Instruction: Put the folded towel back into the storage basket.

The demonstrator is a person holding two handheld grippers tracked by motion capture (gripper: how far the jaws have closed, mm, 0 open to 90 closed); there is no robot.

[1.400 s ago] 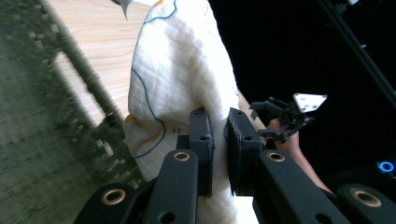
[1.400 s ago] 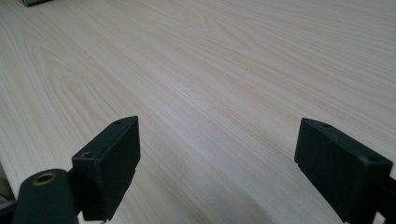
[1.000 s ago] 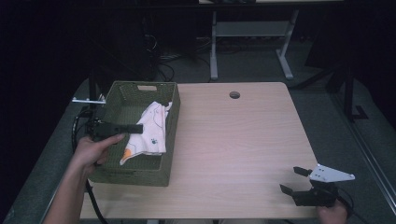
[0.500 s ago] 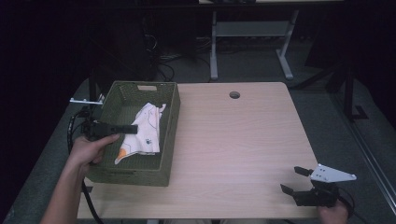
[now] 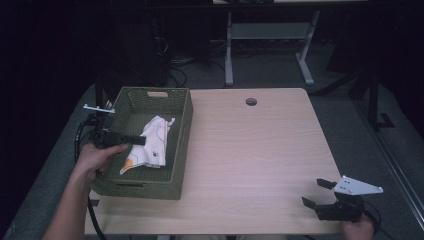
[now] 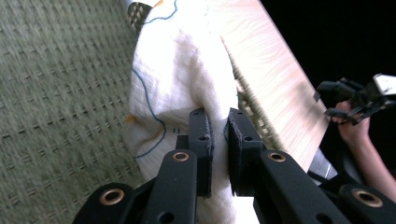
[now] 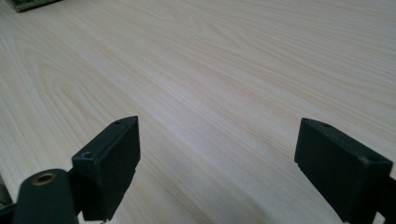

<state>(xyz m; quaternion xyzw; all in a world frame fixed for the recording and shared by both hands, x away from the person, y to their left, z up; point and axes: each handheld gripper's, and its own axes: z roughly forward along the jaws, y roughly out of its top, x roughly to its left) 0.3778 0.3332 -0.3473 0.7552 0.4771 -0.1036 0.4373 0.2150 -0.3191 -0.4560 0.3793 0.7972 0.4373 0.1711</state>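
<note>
A white cloth (image 5: pixel 152 142) with blue and orange markings lies crumpled inside the green woven basket (image 5: pixel 140 187), against its right wall. My left gripper (image 5: pixel 141 140) reaches in from the basket's left side. In the left gripper view the jaws are nearly closed, and the left gripper (image 6: pixel 219 126) is shut on a fold of the cloth (image 6: pixel 182 70). My right gripper (image 5: pixel 316 192) rests open near the table's front right corner. In the right gripper view, the right gripper (image 7: pixel 217 140) has bare wood between its wide-apart jaws.
The wooden table (image 5: pixel 260 150) has a round cable hole (image 5: pixel 251 101) near its far edge. The basket stands at the table's left side. Desk legs and cables stand on the dark floor beyond the table.
My left gripper has pulled the cloth off the basket's right wall, down and leftward into the basket. The right gripper has stayed still.
</note>
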